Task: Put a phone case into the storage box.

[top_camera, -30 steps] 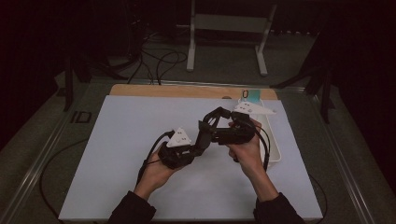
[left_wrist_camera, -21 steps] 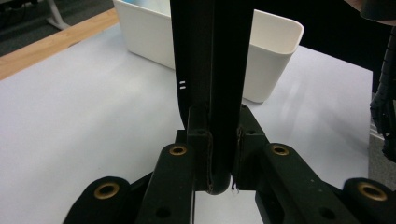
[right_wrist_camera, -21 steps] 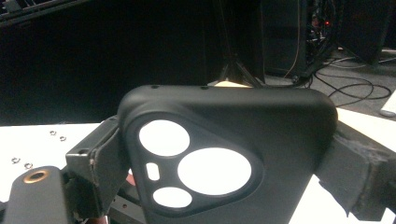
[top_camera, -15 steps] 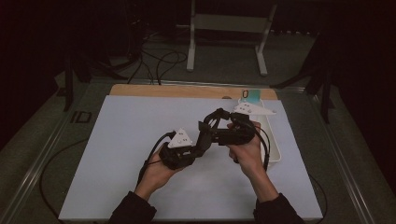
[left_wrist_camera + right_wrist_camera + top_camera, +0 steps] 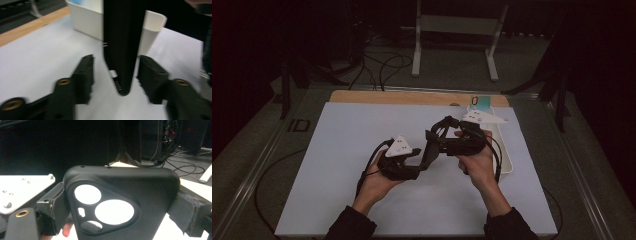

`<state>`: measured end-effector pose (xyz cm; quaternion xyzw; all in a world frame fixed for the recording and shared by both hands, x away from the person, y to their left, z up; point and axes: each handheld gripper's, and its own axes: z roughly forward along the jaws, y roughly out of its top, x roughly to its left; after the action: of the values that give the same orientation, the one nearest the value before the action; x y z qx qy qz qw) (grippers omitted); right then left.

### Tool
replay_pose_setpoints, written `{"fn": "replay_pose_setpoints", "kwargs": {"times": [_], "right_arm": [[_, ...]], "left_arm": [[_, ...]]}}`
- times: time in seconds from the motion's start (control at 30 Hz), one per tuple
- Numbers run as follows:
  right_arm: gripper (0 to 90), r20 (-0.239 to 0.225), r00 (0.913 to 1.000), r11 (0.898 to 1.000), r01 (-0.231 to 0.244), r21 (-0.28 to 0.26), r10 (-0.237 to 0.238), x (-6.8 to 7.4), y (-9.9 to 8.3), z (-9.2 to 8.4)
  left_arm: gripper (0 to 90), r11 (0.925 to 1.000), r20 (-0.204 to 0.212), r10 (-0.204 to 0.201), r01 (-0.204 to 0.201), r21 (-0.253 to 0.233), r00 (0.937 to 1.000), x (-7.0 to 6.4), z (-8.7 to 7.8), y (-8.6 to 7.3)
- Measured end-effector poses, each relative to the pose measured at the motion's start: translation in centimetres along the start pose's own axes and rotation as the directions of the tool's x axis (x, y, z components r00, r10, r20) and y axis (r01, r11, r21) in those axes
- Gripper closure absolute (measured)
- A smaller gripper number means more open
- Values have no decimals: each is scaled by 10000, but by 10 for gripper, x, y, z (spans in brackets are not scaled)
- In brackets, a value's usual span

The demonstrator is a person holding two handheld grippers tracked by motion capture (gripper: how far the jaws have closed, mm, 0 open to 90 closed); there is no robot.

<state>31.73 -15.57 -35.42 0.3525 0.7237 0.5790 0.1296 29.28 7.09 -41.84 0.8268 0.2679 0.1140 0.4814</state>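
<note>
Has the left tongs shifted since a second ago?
No. The left tongs sit at the same spot against the white tray; only their jaws have just opened off the phone case.

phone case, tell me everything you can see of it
The phone case is matte black, looks like soft rubbery plastic, with rounded corners and a rounded three-cornered camera cutout holding round holes. It is empty, held above the table. The right gripper clamps it across its width. Edge-on, its lower end hangs between the left gripper jaws, which have just opened and stand apart from it.
</note>
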Motion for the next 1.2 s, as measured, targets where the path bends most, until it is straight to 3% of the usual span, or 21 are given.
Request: {"fn": "replay_pose_setpoints", "kwargs": {"times": [0.1,0.17,0.2,0.23,0.4,0.53,0.57,0.67,0.83,1.03,1.13,1.2], "right_arm": [[133,23,10000,10000,-44,24,44,-1,0,0],[133,32,10000,10000,-49,24,49,-1,0,0],[133,51,10000,10000,-49,34,49,-1,-1,0],[133,67,10000,10000,-36,71,36,-2,-1,0],[132,105,9999,10000,3,68,-4,-3,-1,0],[132,138,9999,10000,-6,82,5,-3,0,-1],[132,157,9999,10000,8,90,-9,-3,0,-1],[132,187,9998,9999,24,103,-26,-3,0,-2],[133,244,9997,9999,81,95,-83,-5,1,-3],[133,263,9996,9999,85,95,-87,-6,1,-4],[133,316,9995,9999,95,99,-99,-7,1,-4],[133,356,9993,9999,101,103,-105,-7,1,-4]], "left_arm": [[249,9997,-355,-187,182,-154,9992,1,-3,-2],[208,9993,-537,-308,297,-209,9981,2,-5,-2],[208,9979,-616,-561,540,-355,9965,6,-9,-5],[149,9970,-808,-661,626,-455,9945,9,-13,-7],[19,9972,-1226,-606,547,-515,9906,12,-22,-11],[1,9966,-1535,-586,489,-663,9864,16,-31,-16],[1,9954,-1777,-671,537,-790,9818,19,-35,-19],[0,9952,-1968,-633,472,-854,9784,22,-39,-22],[0,9939,-2464,-728,499,-980,9664,29,-49,-32],[0,9935,-2718,-791,534,-1007,9591,33,-55,-40],[0,9948,-2992,-733,483,-901,9514,35,-59,-46],[0,9948,-2992,-733,483,-901,9514,35,-59,-46]]}}
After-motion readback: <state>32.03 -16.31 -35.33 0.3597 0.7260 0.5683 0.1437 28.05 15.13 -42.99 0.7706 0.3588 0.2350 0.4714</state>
